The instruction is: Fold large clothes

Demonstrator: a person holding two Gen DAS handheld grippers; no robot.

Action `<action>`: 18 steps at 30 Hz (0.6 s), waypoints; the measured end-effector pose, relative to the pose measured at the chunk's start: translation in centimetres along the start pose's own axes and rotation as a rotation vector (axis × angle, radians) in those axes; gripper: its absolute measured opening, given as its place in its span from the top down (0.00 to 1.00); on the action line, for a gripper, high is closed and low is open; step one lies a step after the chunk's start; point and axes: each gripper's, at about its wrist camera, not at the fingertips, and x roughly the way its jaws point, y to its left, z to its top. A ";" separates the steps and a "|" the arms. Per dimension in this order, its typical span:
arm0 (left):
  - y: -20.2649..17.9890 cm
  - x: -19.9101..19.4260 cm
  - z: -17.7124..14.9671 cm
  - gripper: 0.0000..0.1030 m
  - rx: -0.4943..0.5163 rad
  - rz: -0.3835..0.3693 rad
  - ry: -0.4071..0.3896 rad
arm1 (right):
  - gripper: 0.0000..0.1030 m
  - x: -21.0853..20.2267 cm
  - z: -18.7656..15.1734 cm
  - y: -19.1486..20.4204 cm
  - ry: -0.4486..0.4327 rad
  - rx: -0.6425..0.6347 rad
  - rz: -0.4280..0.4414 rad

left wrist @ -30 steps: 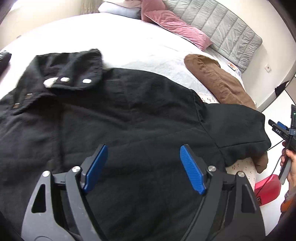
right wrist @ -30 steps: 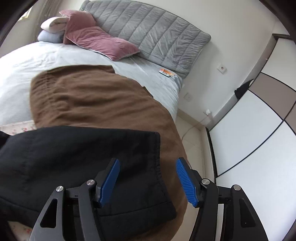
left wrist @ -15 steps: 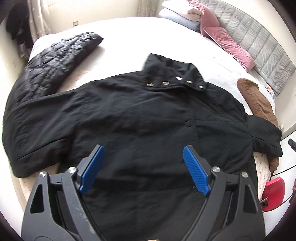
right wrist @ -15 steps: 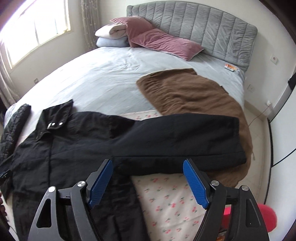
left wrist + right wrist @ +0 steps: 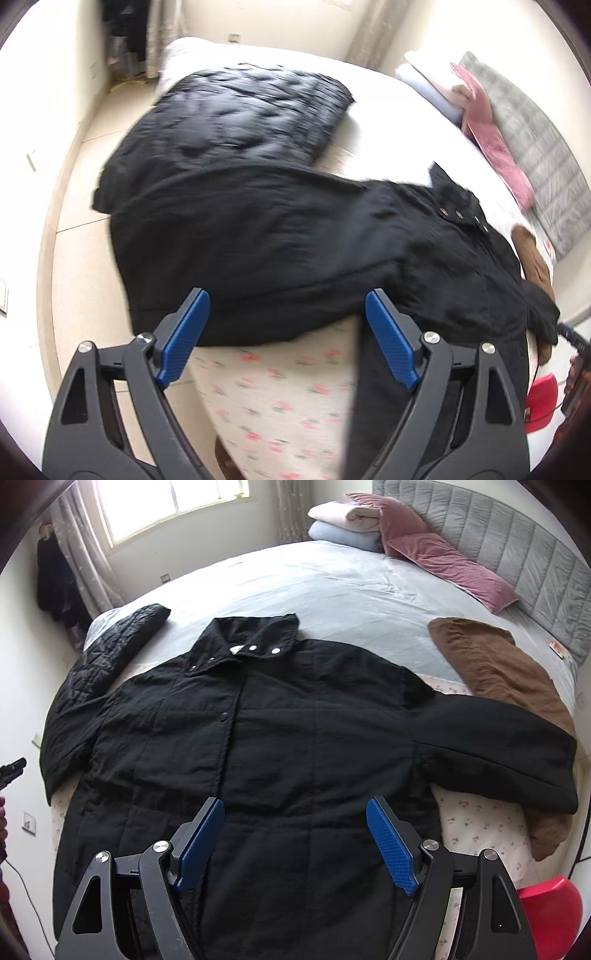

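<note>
Since the earlier frames both views have swung leftward across the bed [image 5: 332, 576]: the right claw [image 5: 295, 843], which looked at the coat's [image 5: 280, 738] right-hand sleeve and a brown garment [image 5: 502, 672], now faces the coat's body; the left claw [image 5: 288, 338], which faced the coat's front, now faces its other sleeve [image 5: 236, 251] at the bed's corner. That view is blurred.

The coat lies spread flat, front up, collar [image 5: 251, 635] toward the headboard [image 5: 517, 542], both sleeves out sideways. Its lower front lies between and below the right claw's blue pads [image 5: 391, 853], which stand wide apart and released, gripping nothing. The left claw is likewise released and empty; the sleeve's cuff end lies just beyond its pads [image 5: 184, 338], with flowered sheet [image 5: 280, 398] under them.

A black quilted garment [image 5: 243, 118] lies past that sleeve, touching it. The brown garment lies partly under the other sleeve [image 5: 509, 746]. Pink pillows [image 5: 443, 561] rest by the headboard. A red object [image 5: 550, 915] sits low beside the bed.

No writing can be read.
</note>
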 end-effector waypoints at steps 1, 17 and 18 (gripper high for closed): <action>1.9 0.2 0.0 0.16 -0.018 -0.004 -0.024 | 0.22 0.6 -0.3 0.7 0.004 -0.010 0.013; 20.5 13.6 -3.3 0.18 -0.470 -0.401 -0.054 | 0.22 6.6 -5.0 3.7 0.106 -0.033 0.041; 20.3 14.0 -3.4 0.31 -0.490 -0.470 -0.028 | 0.22 6.8 -5.1 3.8 0.115 -0.036 0.037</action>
